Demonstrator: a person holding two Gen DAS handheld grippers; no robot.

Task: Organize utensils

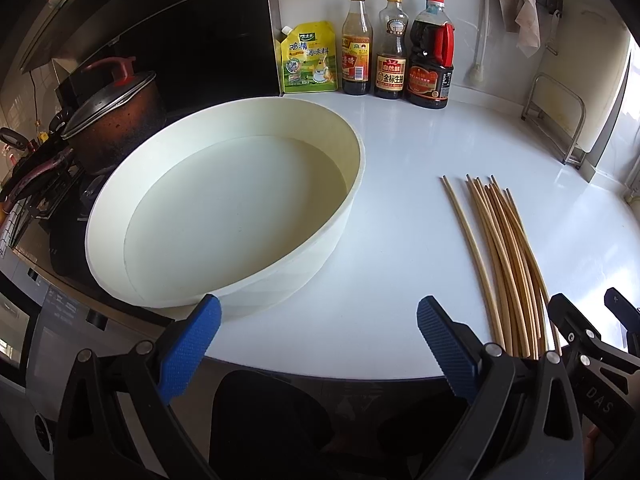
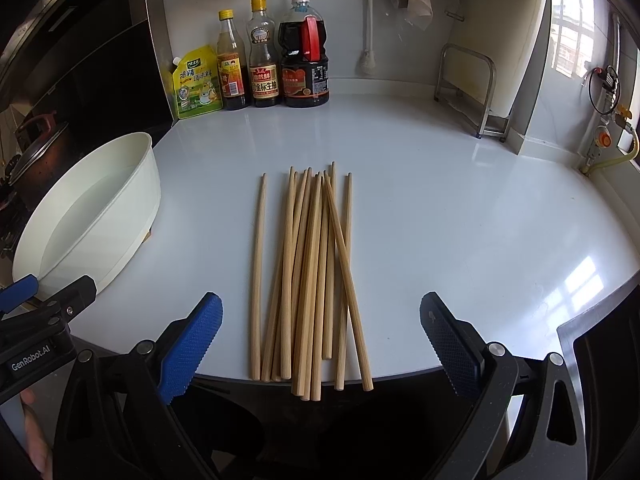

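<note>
Several wooden chopsticks [image 2: 312,272] lie in a loose bundle on the white counter [image 2: 460,220], their near ends over the front edge. My right gripper [image 2: 320,344] is open and empty, its jaws wide apart on either side of the bundle's near ends. An empty white round tub [image 1: 224,216] stands to the left of the chopsticks [image 1: 504,256]; it also shows in the right wrist view [image 2: 92,220]. My left gripper [image 1: 318,344] is open and empty at the counter's front edge, between tub and chopsticks. The right gripper [image 1: 592,344] shows at the left view's right edge.
Three sauce bottles [image 2: 264,56] and a yellow-green seasoning pouch [image 2: 198,84] stand at the back wall. A metal rack [image 2: 468,88] stands back right. A dark pot with a lid [image 1: 112,116] sits on the stove at left. Cloths and a brush hang on the wall.
</note>
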